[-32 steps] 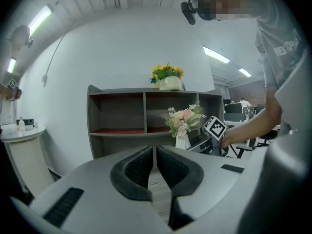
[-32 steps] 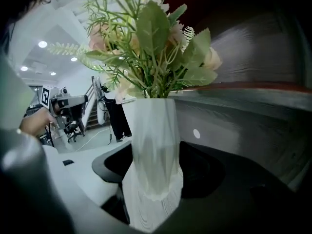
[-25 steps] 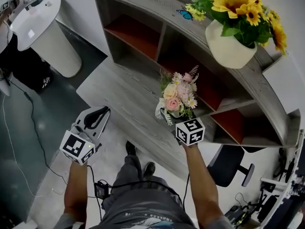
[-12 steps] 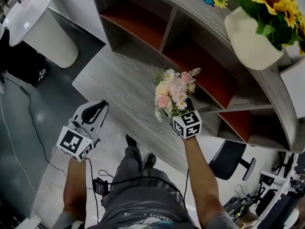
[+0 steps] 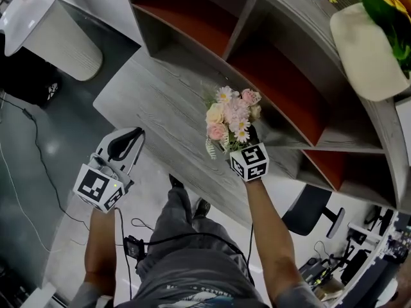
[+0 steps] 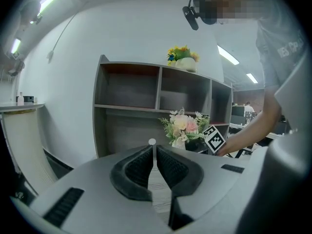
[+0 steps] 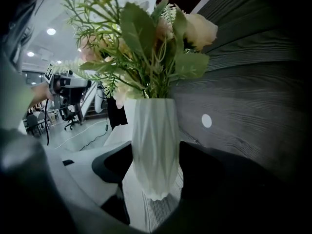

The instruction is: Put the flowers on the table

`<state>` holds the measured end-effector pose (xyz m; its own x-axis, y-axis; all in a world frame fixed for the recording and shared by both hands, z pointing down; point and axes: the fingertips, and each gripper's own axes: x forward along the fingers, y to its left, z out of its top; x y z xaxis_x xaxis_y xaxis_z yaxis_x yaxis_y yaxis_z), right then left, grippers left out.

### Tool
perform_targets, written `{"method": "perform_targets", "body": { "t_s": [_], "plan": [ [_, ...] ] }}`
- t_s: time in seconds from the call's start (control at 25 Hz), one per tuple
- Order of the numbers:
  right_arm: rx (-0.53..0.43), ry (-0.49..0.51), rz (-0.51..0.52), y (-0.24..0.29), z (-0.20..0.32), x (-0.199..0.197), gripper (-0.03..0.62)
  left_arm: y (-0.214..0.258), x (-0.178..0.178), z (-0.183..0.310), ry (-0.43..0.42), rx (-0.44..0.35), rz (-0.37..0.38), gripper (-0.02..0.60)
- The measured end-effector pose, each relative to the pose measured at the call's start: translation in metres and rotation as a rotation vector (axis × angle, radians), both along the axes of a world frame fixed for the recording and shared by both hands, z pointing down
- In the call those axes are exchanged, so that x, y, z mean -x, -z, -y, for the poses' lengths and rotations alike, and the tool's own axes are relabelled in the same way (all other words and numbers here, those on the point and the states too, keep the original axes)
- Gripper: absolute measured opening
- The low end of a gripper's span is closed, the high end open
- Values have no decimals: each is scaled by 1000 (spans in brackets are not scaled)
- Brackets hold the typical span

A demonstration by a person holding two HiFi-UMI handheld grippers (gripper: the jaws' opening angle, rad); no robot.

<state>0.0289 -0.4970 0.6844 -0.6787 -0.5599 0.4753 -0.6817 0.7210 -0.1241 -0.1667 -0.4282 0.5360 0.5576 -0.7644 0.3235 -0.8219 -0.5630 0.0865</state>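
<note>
The flowers [image 5: 230, 117] sit between the right gripper's [image 5: 236, 146] fingers over the counter [image 5: 148, 101], with the shelf unit [image 5: 192, 15] just behind at 12 o'clock. The left gripper [image 5: 130, 140] hangs off the counter's near edge, at 9 o'clock. A potted plant [image 5: 366, 50] stands atop the shelf unit, at 2 o'clock.

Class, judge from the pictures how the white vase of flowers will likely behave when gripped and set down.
Likely top-heavy: the bouquet spreads wider than the narrow white vase, whose base tapers, so it may tip. Its faceted sides might slip in the right gripper. It is probably rigid.
</note>
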Motion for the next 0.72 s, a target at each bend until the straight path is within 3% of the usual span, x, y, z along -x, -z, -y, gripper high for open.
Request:
{"method": "perform_targets", "body": {
  "t_s": [0.72],
  "plan": [
    [-44, 13, -36, -15, -7, -8, 318, -7, -2, 8, 16, 7, -15, 38]
  ]
}}
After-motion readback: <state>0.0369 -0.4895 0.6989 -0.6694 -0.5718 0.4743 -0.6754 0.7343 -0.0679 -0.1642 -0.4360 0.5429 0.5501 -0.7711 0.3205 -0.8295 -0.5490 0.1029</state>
